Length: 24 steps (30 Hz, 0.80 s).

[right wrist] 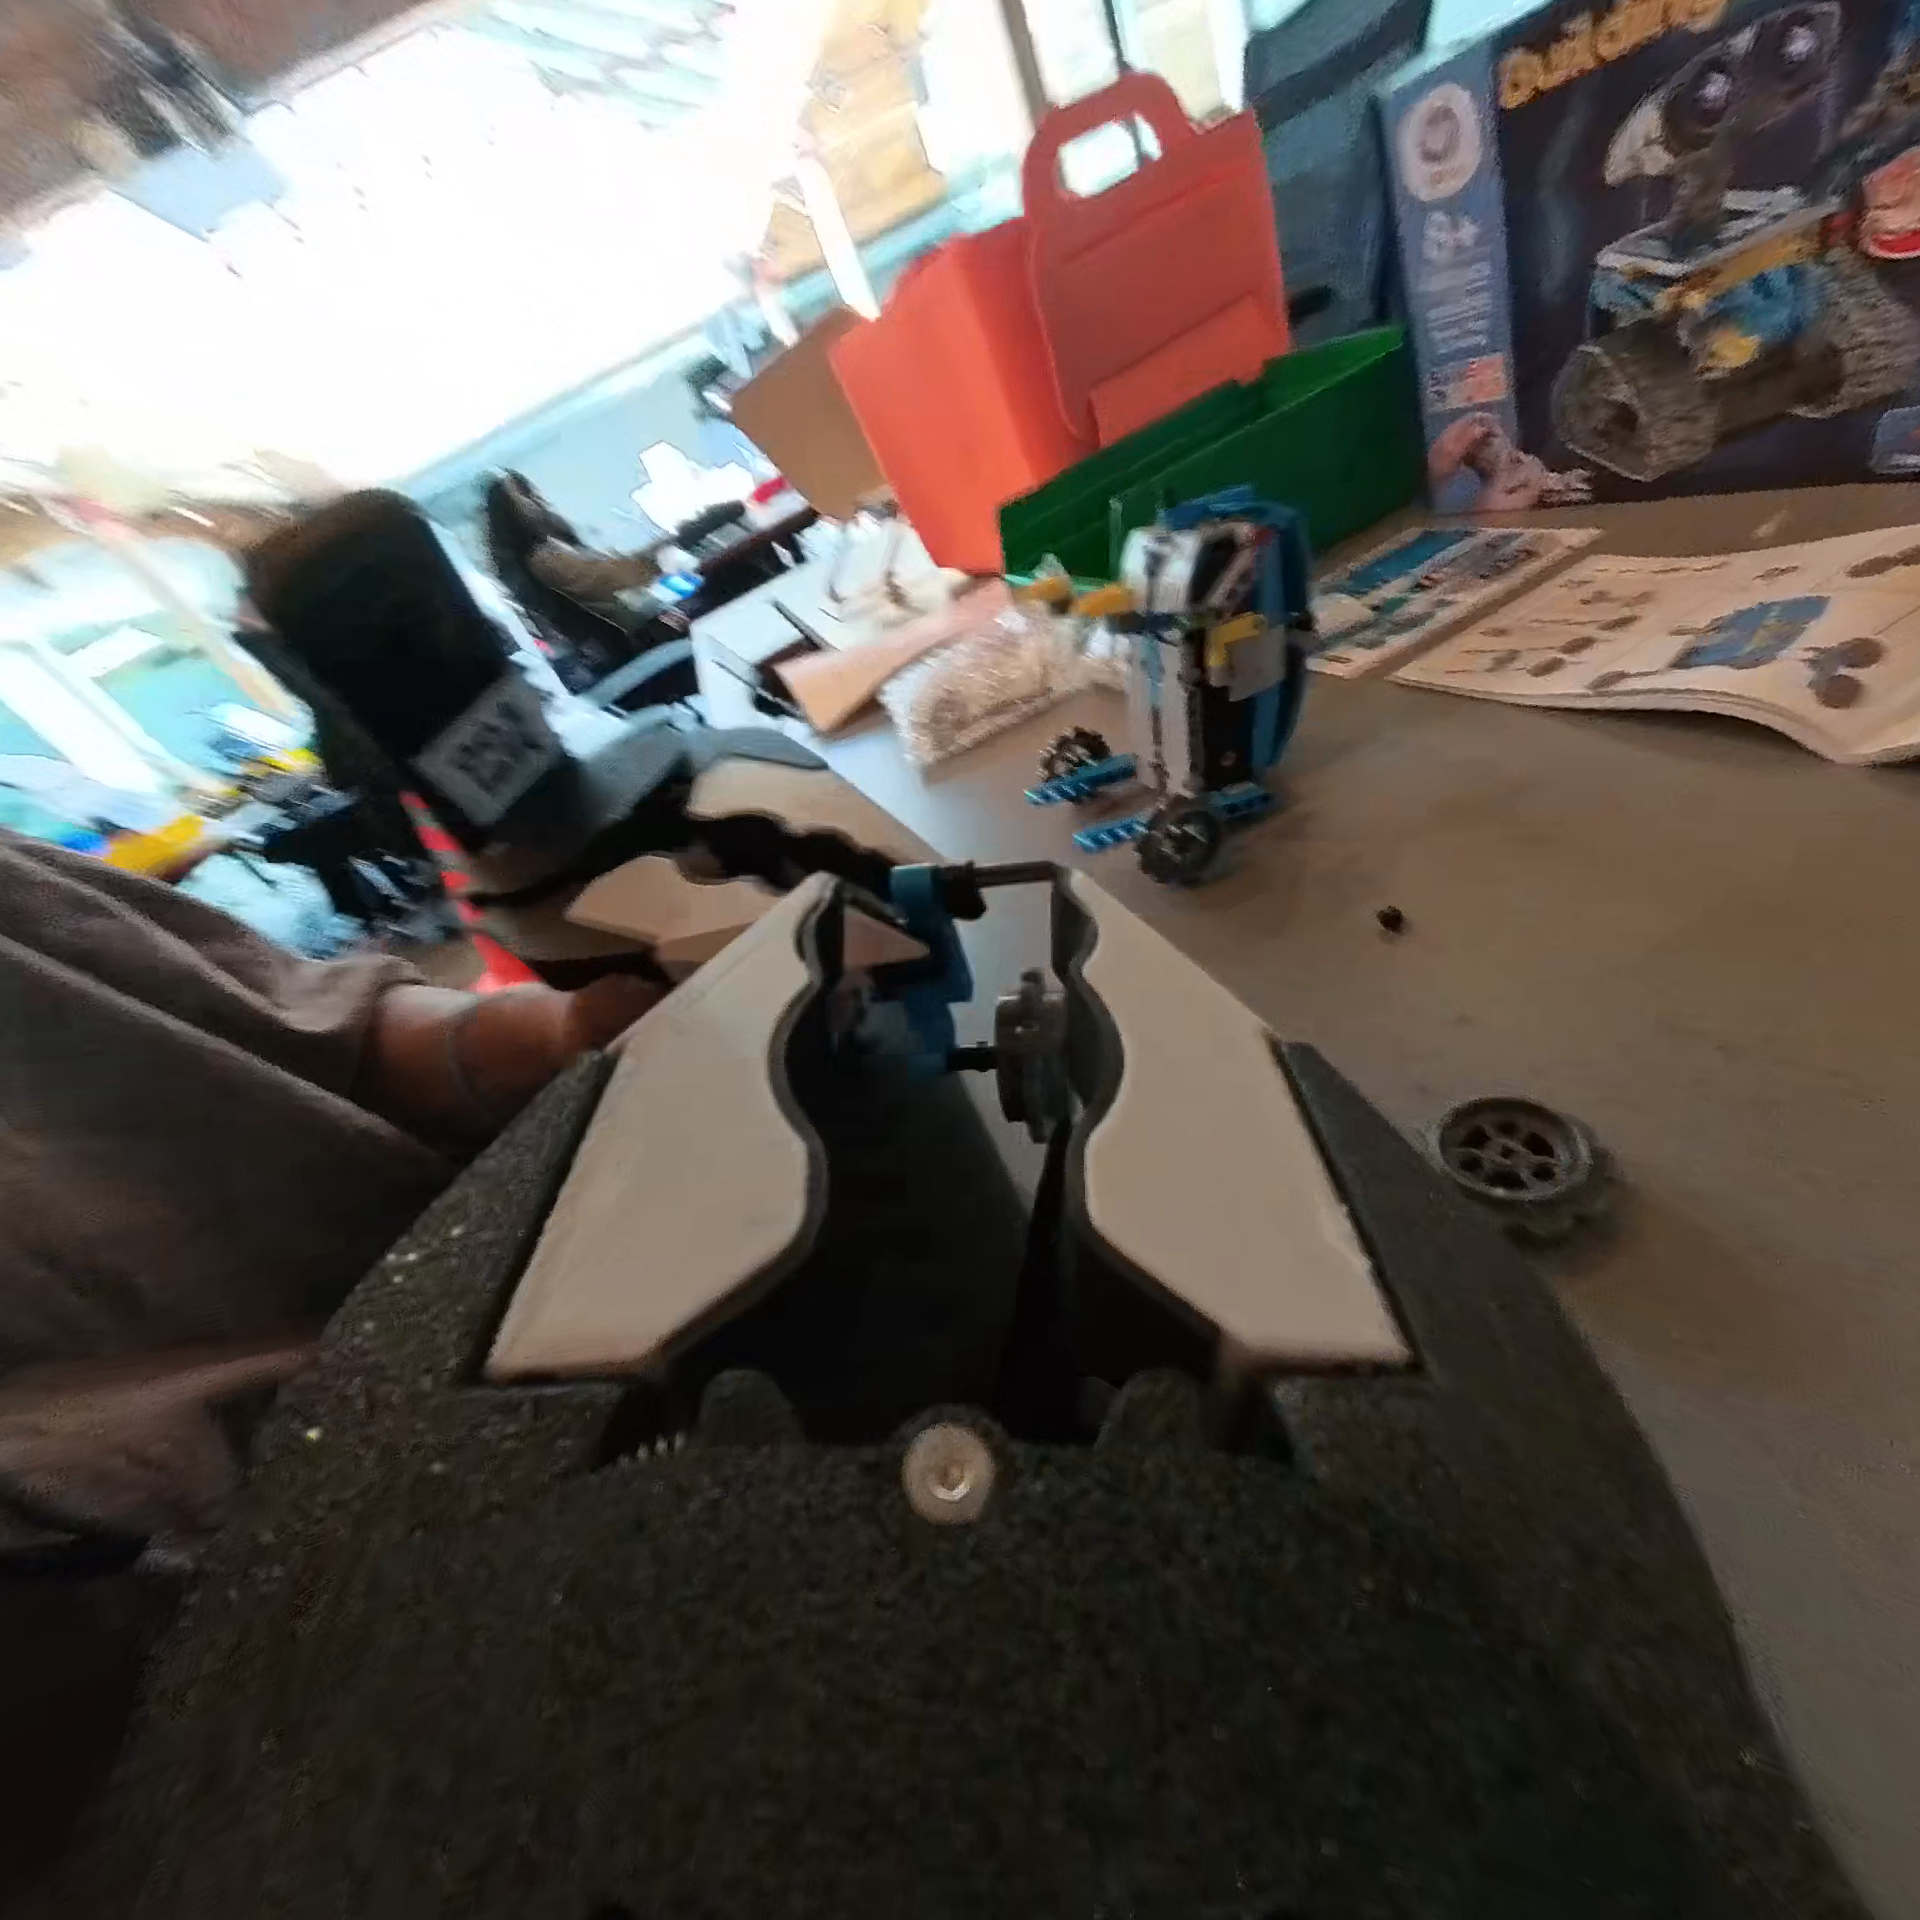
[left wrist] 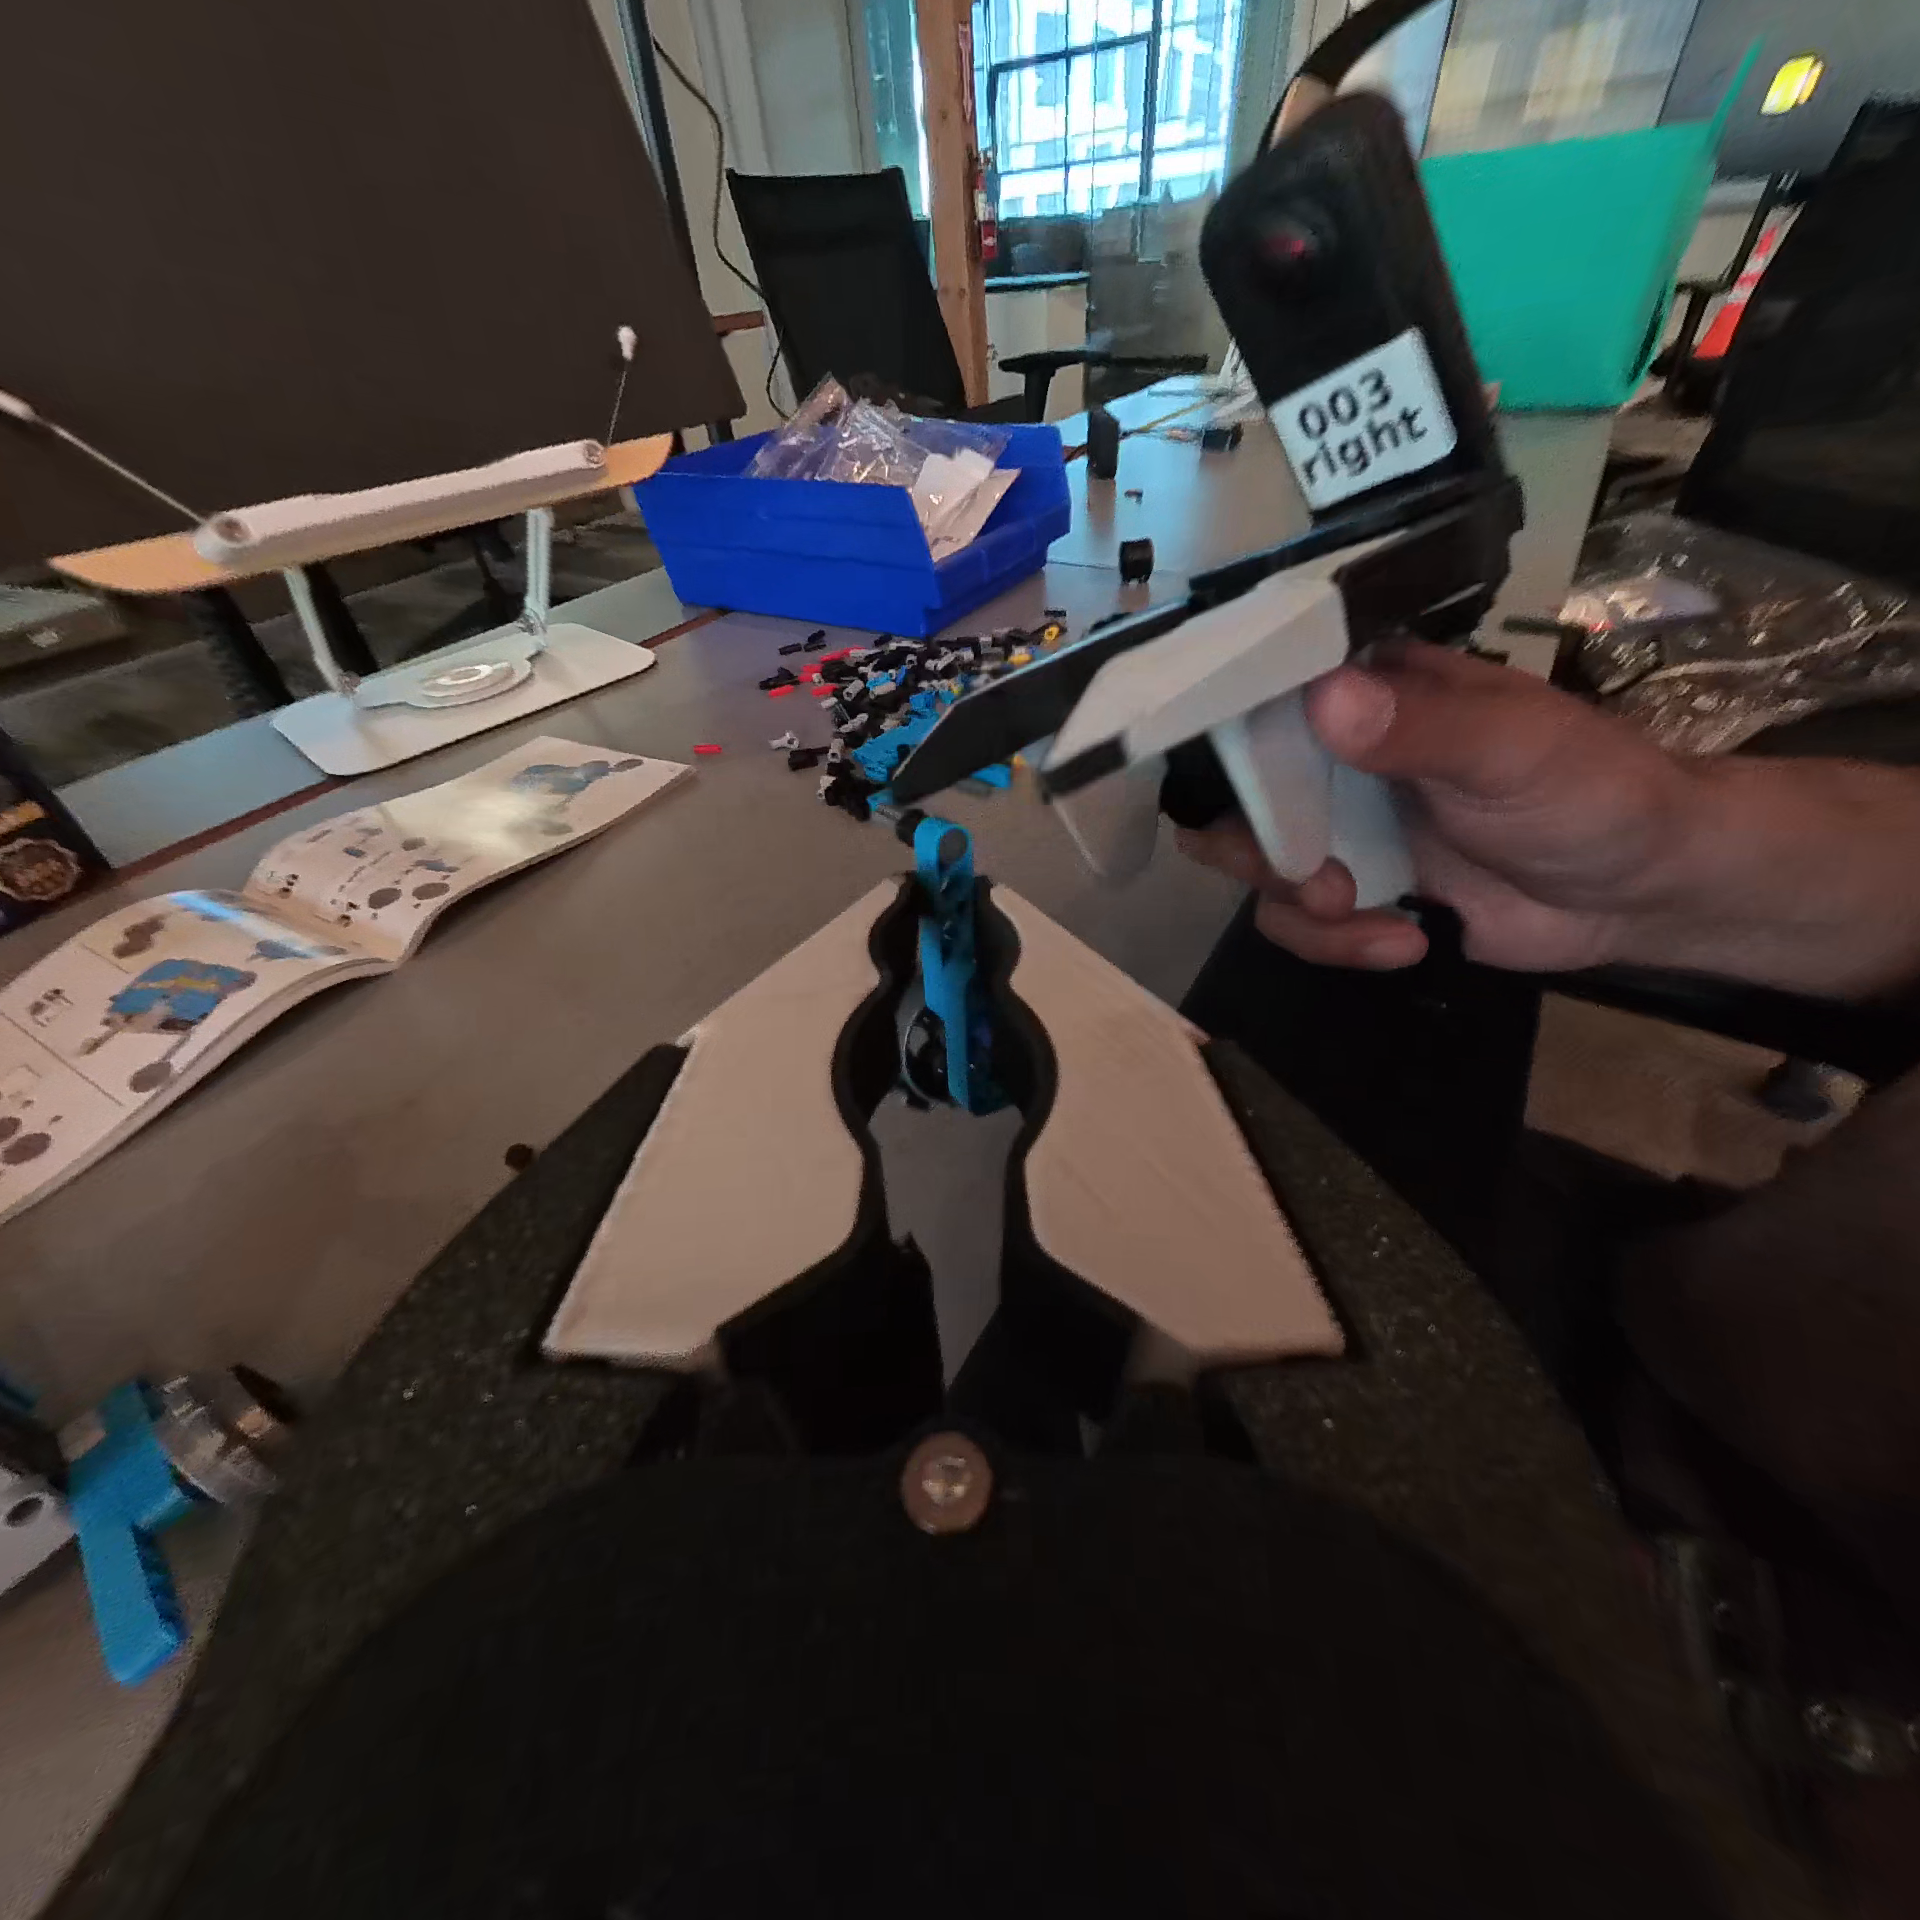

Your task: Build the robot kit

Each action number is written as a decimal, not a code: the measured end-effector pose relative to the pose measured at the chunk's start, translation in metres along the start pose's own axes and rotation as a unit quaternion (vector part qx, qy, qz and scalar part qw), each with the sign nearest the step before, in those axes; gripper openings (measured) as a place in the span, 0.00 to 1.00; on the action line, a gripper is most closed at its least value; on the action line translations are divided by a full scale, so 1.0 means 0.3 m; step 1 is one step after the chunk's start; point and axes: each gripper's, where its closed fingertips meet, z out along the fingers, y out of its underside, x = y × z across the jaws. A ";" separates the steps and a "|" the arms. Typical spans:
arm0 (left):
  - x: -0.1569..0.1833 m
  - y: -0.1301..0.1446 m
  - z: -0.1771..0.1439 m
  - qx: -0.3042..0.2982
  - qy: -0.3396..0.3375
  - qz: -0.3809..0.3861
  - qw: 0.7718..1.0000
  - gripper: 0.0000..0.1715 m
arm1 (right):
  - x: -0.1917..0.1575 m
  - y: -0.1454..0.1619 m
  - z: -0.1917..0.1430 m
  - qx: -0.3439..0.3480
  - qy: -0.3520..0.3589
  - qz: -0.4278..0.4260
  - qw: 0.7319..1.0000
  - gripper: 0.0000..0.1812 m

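we've got the left gripper (left wrist: 943, 940) clamped on a small blue beam piece (left wrist: 948, 977), which stands up between its fingertips with a dark gear hub just behind it in the throat of the jaws. the right gripper (left wrist: 971, 764) comes in from the right side, held in a hand (left wrist: 1538, 821), its tips right at the top of that blue piece. from the right wrist view its jaws stand apart with a thin dark axle (right wrist: 1013, 873) spanning the gap near the tips; whether it's actually pinching the axle or just straddling it, we can't tell. a grey gear (right wrist: 1029, 1049) sits on a short pin just inside the right finger.

as for progress: the little blue-and-gear subassembly is only a few parts so far. beyond the right gripper's tips stands a partly built blue and white model (right wrist: 1210, 665) on the table (right wrist: 1558, 935), and a loose grey wheel hub (right wrist: 1517, 1169) lies just off to its right. past the left gripper's tips there's a big scatter of small loose pieces (left wrist: 904, 675) and a blue bin (left wrist: 852, 540) with unopened bags, and the open instruction booklet (left wrist: 312, 914) lies off to its left. so we'd say plenty is left.
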 end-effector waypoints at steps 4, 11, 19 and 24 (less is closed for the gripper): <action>0.008 -0.037 -0.032 0.040 0.074 -0.075 0.994 0.05 | -0.015 -0.072 -0.063 0.053 -0.118 0.098 0.987 0.28; 0.071 -0.091 -0.089 0.091 0.220 -0.185 0.953 0.05 | -0.095 -0.056 -0.072 0.028 -0.274 0.212 0.938 0.20; 0.117 -0.082 -0.088 0.078 0.241 -0.161 0.954 0.05 | -0.127 -0.022 -0.047 0.006 -0.256 0.159 0.953 0.03; 0.092 -0.081 -0.088 0.082 0.238 -0.191 0.949 0.04 | -0.129 -0.015 -0.050 0.004 -0.227 0.096 0.969 0.01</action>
